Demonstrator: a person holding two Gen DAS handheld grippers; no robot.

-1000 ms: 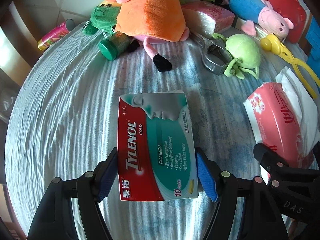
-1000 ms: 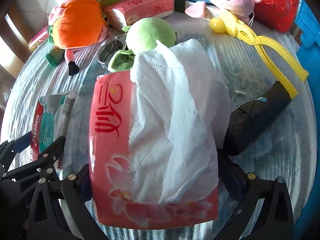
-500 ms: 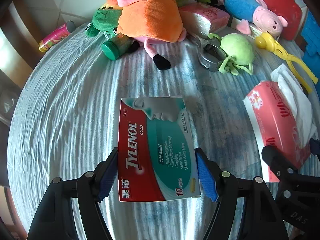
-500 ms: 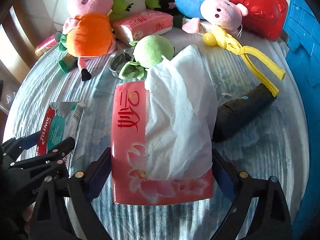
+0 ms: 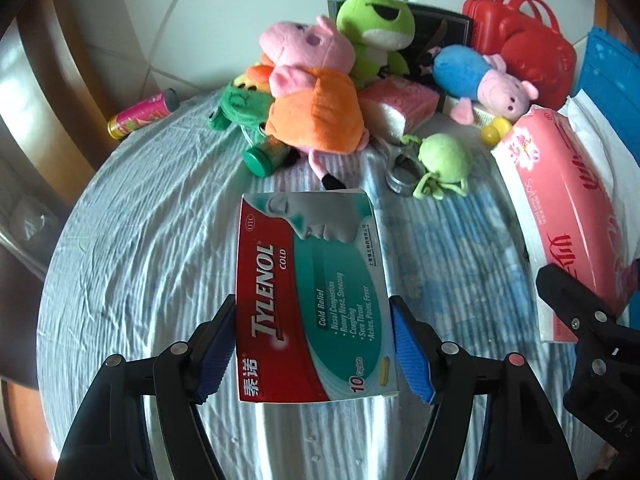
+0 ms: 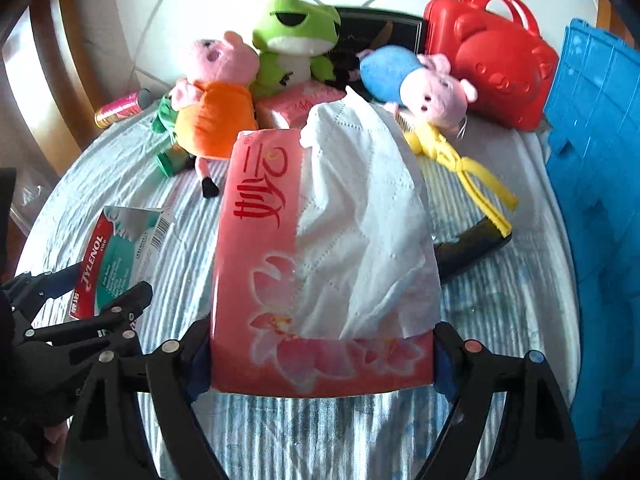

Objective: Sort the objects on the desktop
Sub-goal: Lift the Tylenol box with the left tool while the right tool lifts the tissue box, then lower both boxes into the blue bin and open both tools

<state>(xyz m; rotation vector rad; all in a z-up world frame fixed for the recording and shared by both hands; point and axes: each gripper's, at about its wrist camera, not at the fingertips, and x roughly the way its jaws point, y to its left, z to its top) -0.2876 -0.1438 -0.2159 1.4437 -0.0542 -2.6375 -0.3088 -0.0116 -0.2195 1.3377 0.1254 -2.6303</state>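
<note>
The medicine box (image 5: 312, 300) is grasped by the left tongs (image 5: 312, 344), its long sides pinched between the blue pads (image 5: 410, 356), and it is now carried clear of the striped cloth on the worktop (image 5: 152, 248), where a second ago it was seen lower and closer to that cloth. The pink tissue pack (image 6: 320, 264), with a loose white tissue (image 6: 360, 220) hanging out of it, is clenched at its near end by the right tongs (image 6: 320, 360), whose jaws have just been closing onto the pack. Both items are seen raised together, and more of the toy pile (image 5: 320, 92) and the blue crate (image 6: 600, 152) is brought into sight. Pick-up is judged complete for both; carrying and placing are what is left, the crate being a likely destination, though that cannot be confirmed.
</note>
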